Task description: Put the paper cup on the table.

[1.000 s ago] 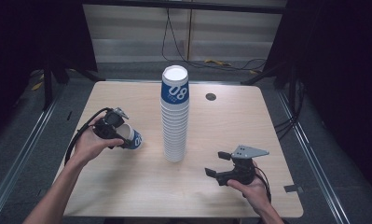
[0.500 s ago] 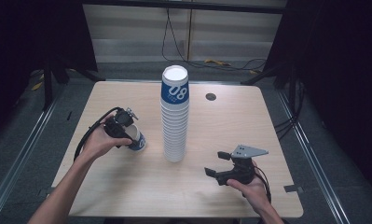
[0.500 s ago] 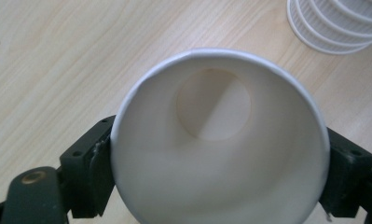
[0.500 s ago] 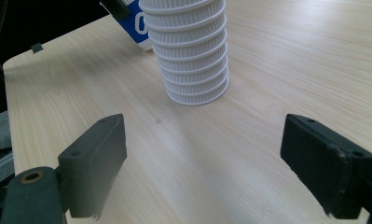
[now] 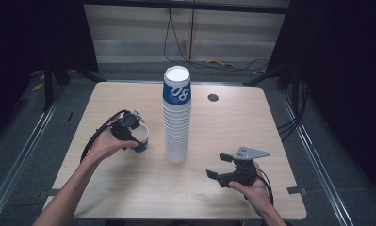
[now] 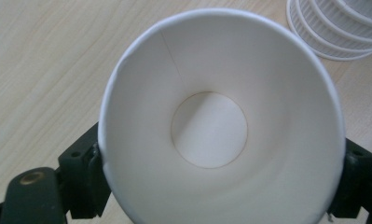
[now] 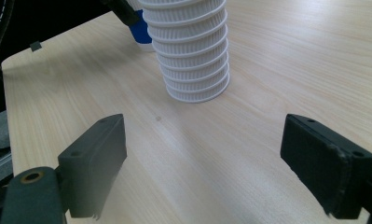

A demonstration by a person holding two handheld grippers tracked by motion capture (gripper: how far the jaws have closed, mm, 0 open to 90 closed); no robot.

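Observation:
A tall stack of upside-down paper cups (image 5: 177, 117) stands mid-table, its top cup blue and white. Left of it, my left gripper (image 5: 134, 133) is shut on a single blue-and-white paper cup (image 5: 142, 139), held mouth up just above the table. In the left gripper view the cup's white inside (image 6: 211, 126) faces the camera, both jaws pressing its rim, with the stack's base (image 6: 333, 28) at the top right. My right gripper (image 5: 218, 177) rests low at the front right, open and holding nothing. In the right gripper view the stack (image 7: 190, 51) stands ahead of the wide-spread jaws.
The wooden table (image 5: 232, 127) has a small dark round grommet (image 5: 213, 97) at the back right. Cables trail from both grippers. Dark floor and metal rails surround the table on all sides.
My left gripper has carried the single cup to the right, nearer the stack, and turned it from tilted to mouth up. The right gripper has stayed put.

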